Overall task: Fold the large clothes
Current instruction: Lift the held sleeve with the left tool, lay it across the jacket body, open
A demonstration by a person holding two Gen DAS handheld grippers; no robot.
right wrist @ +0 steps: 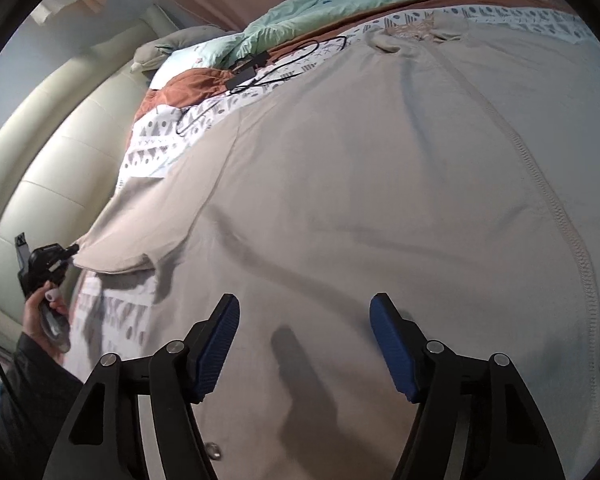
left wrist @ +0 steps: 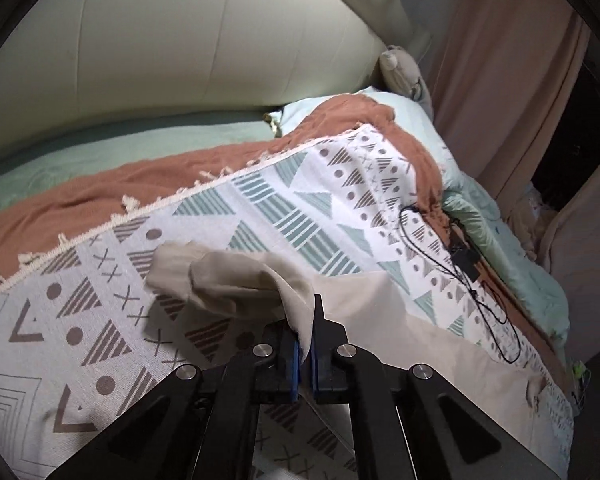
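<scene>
A large beige garment (right wrist: 360,180) lies spread over the bed, with a long zipper (right wrist: 560,208) running down its right side. In the left wrist view its sleeve (left wrist: 236,276) is lifted and bunched, and my left gripper (left wrist: 306,320) is shut on a fold of that fabric. The right wrist view shows the same left gripper (right wrist: 74,250) at the far left, pinching the sleeve's corner, with a person's hand (right wrist: 40,316) behind it. My right gripper (right wrist: 306,304) hangs open just above the garment's body, nothing between its blue pads (right wrist: 216,352).
Under the garment lies a white patterned blanket (left wrist: 284,200) over a rust-brown throw (left wrist: 100,188). A black cable with an adapter (left wrist: 460,260) lies near the blanket's right edge. A cream padded headboard (left wrist: 180,40), a mint duvet (right wrist: 320,8) and pink curtains (left wrist: 500,80) surround the bed.
</scene>
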